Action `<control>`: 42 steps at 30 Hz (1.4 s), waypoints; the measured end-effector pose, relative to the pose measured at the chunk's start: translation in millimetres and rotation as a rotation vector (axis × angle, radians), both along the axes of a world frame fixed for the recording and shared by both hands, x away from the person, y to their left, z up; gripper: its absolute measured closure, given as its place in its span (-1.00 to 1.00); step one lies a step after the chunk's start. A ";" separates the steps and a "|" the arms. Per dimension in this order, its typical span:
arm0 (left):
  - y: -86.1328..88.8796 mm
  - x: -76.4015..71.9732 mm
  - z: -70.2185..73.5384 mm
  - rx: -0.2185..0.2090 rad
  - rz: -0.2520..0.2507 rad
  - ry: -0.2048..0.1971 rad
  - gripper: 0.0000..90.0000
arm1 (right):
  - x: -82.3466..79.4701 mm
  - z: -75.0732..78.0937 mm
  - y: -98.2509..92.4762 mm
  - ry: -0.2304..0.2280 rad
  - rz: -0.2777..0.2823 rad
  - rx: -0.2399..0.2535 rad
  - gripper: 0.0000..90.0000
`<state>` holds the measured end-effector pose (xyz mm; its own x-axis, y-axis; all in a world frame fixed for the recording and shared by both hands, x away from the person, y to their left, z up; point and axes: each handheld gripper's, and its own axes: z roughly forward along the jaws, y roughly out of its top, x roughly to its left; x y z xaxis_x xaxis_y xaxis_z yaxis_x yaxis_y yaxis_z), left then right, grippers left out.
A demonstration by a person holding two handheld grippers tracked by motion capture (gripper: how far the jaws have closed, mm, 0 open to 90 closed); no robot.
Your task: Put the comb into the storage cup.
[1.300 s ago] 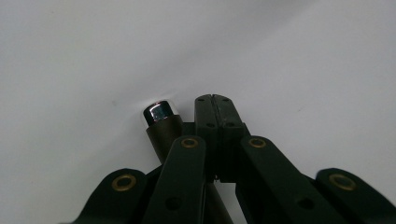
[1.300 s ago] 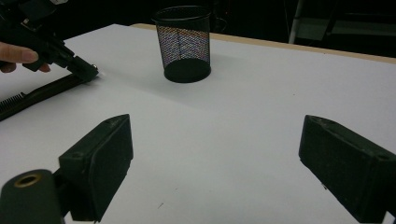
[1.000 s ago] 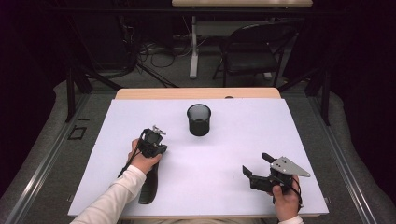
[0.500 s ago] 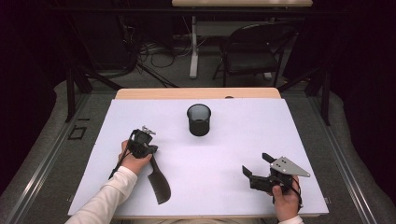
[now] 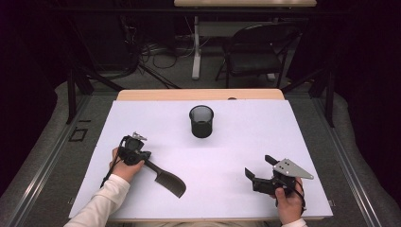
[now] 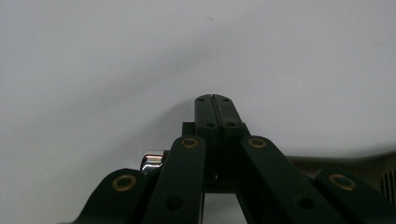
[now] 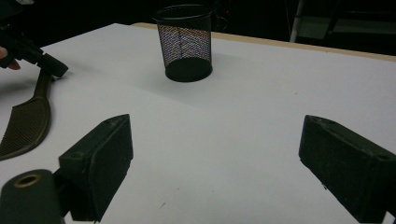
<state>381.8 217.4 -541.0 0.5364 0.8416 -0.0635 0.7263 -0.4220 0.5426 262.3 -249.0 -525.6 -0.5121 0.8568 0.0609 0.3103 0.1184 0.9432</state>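
**benchwatcher:** Two grippers on the table, and the left gripper (image 5: 147,162) is the one doing the work. Its jaws are pinched tight on the handle end of the black spatula (image 5: 165,178), which sticks out from the jaw tips toward the person's edge and over toward the right gripper (image 5: 257,174). The blade looks like it's lying flat on the white table (image 5: 246,127).

**mesh_fan:** And the long axis?

**benchwatcher:** It runs diagonally, handle at the jaws, blade end pointing away from the mesh cup (image 5: 201,121). The cup stands upright, well apart, beyond the left gripper and off to its right. My guess is the spatula needs swinging round before it goes in.

**mesh_fan:** What about the right one?

**benchwatcher:** It's spread wide with nothing in it, resting near the front edge. The left one is nearer the cup.
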 end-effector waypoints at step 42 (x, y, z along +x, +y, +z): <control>25.0 -64.5 -6.1 -0.060 -0.035 -0.001 1.00 | -0.8 0.0 1.4 0.010 0.004 -0.004 -0.77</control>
